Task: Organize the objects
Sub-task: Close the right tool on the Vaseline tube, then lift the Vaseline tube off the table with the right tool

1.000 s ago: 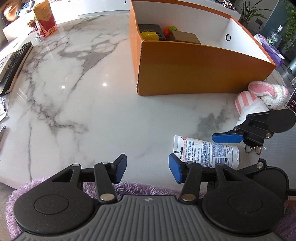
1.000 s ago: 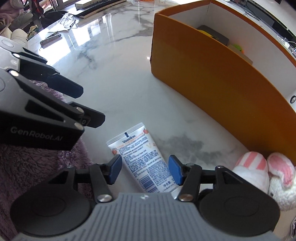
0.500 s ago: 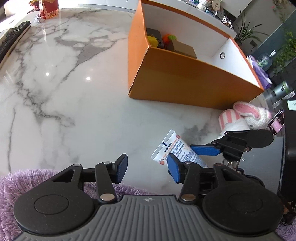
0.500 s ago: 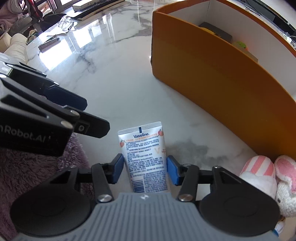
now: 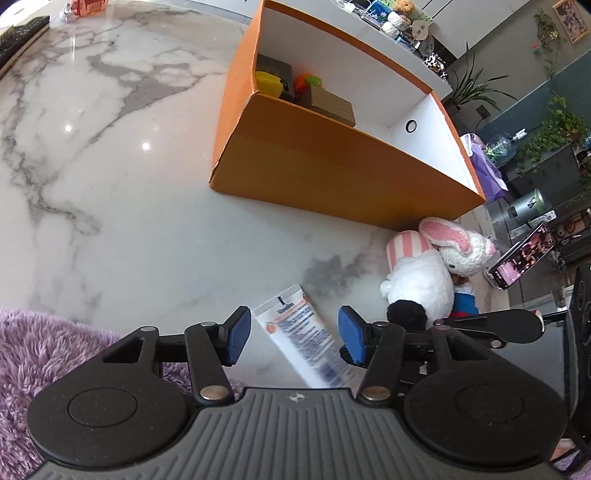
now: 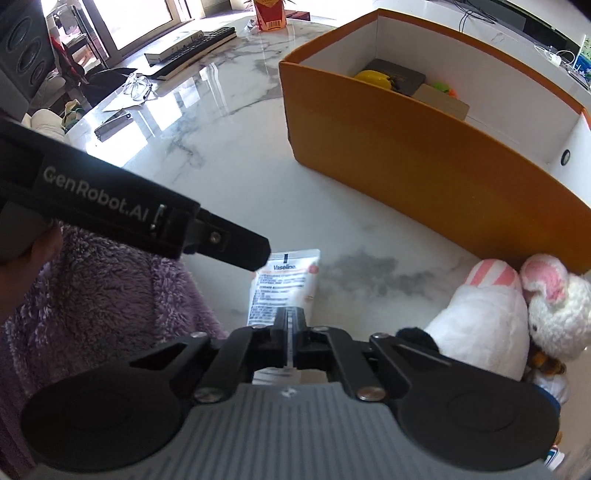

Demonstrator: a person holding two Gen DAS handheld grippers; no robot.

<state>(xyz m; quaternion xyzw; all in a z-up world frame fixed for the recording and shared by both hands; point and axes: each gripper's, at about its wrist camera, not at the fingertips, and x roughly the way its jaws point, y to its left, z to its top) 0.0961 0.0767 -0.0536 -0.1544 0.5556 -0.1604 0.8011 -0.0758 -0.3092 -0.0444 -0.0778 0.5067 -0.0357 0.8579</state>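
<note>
A white, grey-veined marble table (image 5: 110,206) fills both wrist views, with an orange box (image 5: 332,173) standing open at its far right side. Inside the box's far-left corner lie a dark case (image 5: 273,66), a yellow item (image 5: 269,83), a tan carton (image 5: 330,105) and an orange-and-green toy (image 5: 306,82), all close together. Just beyond the box's near-right corner a plush rabbit (image 5: 432,273) lies on the table, its pink-lined ear near the box wall. A purple fleece sleeve (image 6: 96,295) covers the near-left edge in both views. Far left on the table sit a keyboard (image 6: 192,44), a pair of glasses (image 6: 138,86) and a red carton (image 6: 271,13). The white tube (image 6: 284,291), its crimped end pointing away, sits near the table's front edge between the sleeve and the rabbit. The right gripper (image 6: 290,332) has its jaws pressed together on the tube's near part, pinching it flat. From the left wrist view the tube (image 5: 299,336) runs diagonally, blurred at its lower end, and whether it rests on the marble or hangs clear cannot be told. The left gripper (image 5: 295,338) frames the tube with its jaws apart and opening, the blue pads (image 5: 236,339) standing clear of it on both sides.
</note>
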